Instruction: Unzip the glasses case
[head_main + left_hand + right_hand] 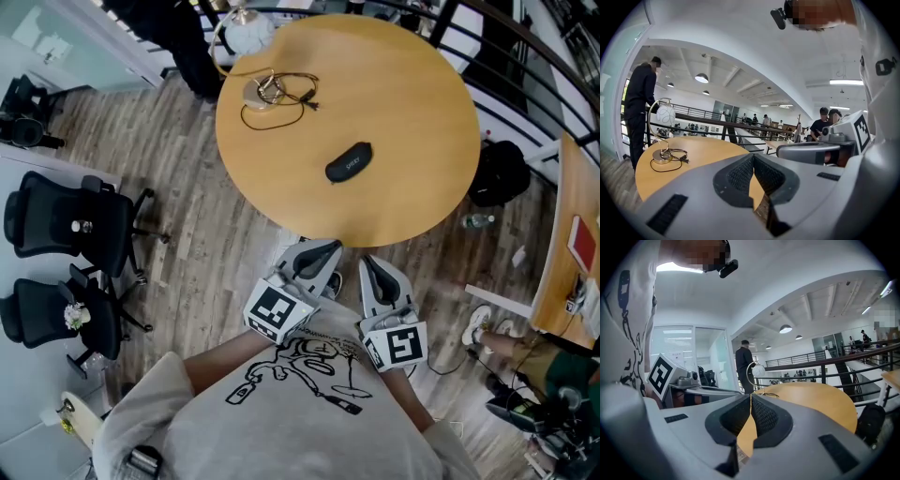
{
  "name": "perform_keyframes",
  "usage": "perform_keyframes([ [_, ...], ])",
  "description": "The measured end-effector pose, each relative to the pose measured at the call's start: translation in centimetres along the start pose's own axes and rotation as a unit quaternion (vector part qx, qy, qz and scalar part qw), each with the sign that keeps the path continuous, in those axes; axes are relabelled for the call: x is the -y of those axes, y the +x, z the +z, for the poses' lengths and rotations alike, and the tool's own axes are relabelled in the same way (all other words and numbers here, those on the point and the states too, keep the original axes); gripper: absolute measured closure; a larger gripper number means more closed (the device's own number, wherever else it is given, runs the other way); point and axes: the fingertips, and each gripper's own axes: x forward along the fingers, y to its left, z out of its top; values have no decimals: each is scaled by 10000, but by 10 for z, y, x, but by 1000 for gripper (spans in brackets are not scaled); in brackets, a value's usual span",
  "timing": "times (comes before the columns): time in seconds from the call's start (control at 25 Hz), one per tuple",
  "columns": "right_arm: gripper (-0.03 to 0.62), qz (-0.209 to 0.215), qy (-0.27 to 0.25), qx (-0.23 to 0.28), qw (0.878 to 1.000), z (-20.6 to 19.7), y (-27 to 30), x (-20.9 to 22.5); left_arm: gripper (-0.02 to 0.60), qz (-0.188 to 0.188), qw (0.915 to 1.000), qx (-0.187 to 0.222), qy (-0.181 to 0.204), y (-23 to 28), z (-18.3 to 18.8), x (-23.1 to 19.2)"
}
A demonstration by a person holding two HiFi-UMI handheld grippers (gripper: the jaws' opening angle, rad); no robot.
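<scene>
The glasses case (349, 161) is a black oval pouch lying closed near the middle of the round wooden table (412, 103). Both grippers are held close to the person's chest, short of the table's near edge and apart from the case. My left gripper (328, 247) has its jaws pressed together with nothing between them, and the left gripper view (753, 157) shows the same. My right gripper (367, 261) is also shut and empty, with its tips meeting (750, 396). Neither gripper view shows the case, only the tabletop beyond the jaws.
A small desk lamp (261, 90) with a looped black cable stands at the table's far left. A person in black (640, 108) stands beside it. Two black office chairs (66, 225) are on the left, and a black backpack (497, 173) and a bottle (478, 221) lie on the floor at the right.
</scene>
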Motion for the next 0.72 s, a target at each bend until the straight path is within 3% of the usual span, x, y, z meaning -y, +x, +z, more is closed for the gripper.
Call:
perform_keyframes([
  [0.36,571,-58,-141,-94,9998,26,74,26,571,-99,9999,48,-56,33,29,-70],
  [0.72,571,-336,-290,-172,9989,50,145,40,571,-561,9984,42,-60,57,53,-136],
])
